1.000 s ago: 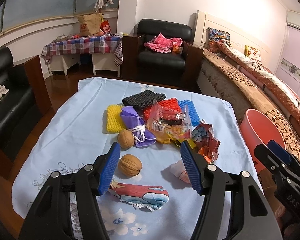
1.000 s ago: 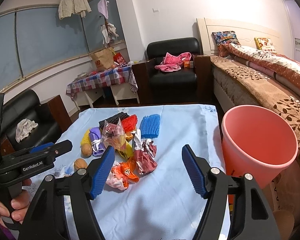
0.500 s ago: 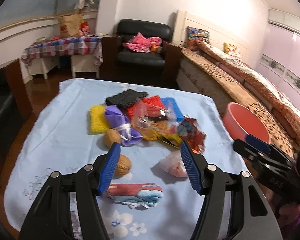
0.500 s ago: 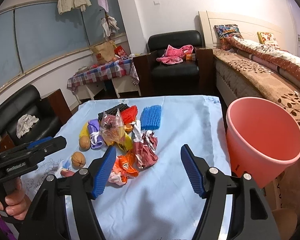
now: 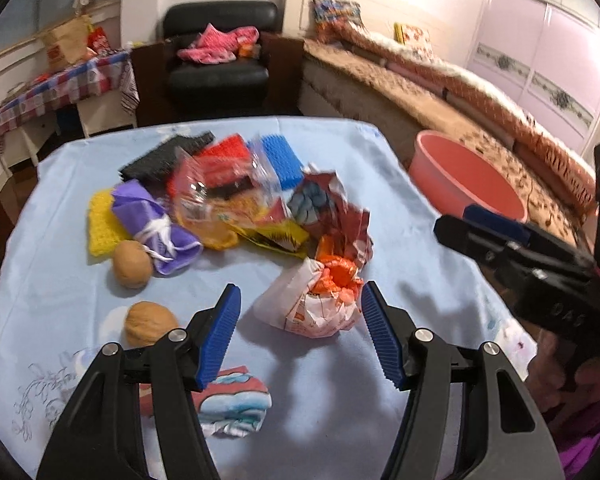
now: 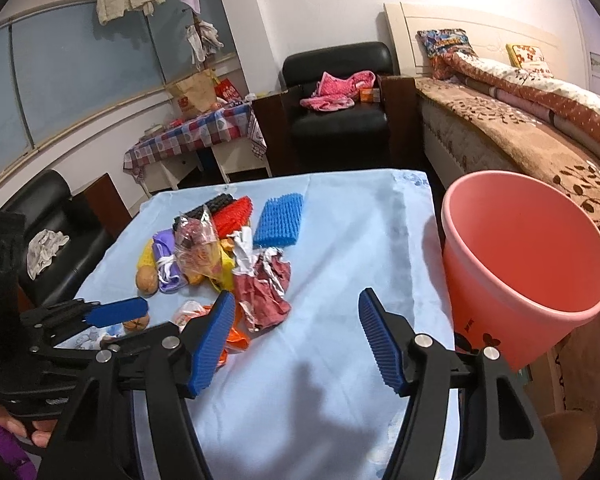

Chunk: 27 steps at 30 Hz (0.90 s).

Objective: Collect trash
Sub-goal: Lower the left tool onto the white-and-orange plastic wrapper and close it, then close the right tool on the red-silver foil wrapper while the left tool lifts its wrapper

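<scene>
Two rough round walnuts (image 5: 150, 328) lie left on the blue cloth (image 5: 60, 280). Left gripper (image 5: 300, 332), jaws apart, frames a crumpled white-orange wrapper (image 5: 312, 300), untouched. Right gripper (image 6: 296, 340), nothing between, is closing beside the smooth pink bucket (image 6: 528, 256).

The left gripper (image 5: 300, 334) has dropped and swung toward 3 o'clock: the crumpled white-and-orange wrapper (image 5: 314, 300) now lies between its spread fingers, the walnut (image 5: 150, 322) outside at 9 o'clock. The right gripper (image 6: 296, 342), empty, is closing slightly.
</scene>
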Tool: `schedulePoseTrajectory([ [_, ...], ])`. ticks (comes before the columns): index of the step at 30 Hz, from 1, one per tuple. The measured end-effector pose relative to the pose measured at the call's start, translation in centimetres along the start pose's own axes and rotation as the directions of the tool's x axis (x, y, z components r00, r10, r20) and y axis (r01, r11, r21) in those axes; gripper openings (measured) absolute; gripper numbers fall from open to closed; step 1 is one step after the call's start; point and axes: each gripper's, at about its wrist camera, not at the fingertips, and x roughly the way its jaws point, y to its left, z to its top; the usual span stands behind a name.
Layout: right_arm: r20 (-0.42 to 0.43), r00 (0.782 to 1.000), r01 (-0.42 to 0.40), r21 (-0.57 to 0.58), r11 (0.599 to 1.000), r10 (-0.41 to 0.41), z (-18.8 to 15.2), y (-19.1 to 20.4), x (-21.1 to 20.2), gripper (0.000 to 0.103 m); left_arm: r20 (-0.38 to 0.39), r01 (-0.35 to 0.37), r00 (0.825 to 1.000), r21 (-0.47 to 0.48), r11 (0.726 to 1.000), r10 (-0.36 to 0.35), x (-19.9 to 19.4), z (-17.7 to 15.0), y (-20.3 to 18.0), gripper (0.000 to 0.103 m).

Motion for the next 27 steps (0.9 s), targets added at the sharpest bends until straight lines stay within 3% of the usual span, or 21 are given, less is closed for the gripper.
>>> schedulePoseTrajectory([
  [4,-0.026,1.0,-0.009,0.0,1.0,0.009,0.1,-0.2,0.8,0.064,-0.048,-0.001,0.999,0.027,1.0,0.002,1.7,-0.1,0.0,0.063],
  [10,-0.068,0.996,-0.052,-0.009,0.999,0.051,0.2,0.2,2.1,0.064,-0.072,0.057,0.996,0.014,0.998,-0.056,2.8,0.3,0.5,0.063],
  [15,-0.093,0.993,-0.073,-0.023,0.997,0.07,0.4,0.7,2.9,0.064,-0.064,0.08,0.995,0.043,0.996,-0.077,2.7,0.0,0.2,0.062],
  [16,-0.095,0.993,-0.075,-0.027,0.997,0.072,0.5,0.8,3.0,0.064,-0.064,0.081,0.995,0.044,0.996,-0.078,2.8,0.1,0.2,0.057],
  [23,-0.13,0.985,-0.116,-0.02,0.993,0.112,1.2,1.6,4.5,0.064,-0.044,0.091,0.995,0.025,0.996,-0.09,1.2,0.0,0.8,0.053],
  [27,-0.15,0.98,-0.139,-0.028,0.99,0.133,1.7,2.3,5.5,0.056,-0.028,0.076,0.997,0.026,0.997,-0.075,0.0,0.2,1.2,0.052],
])
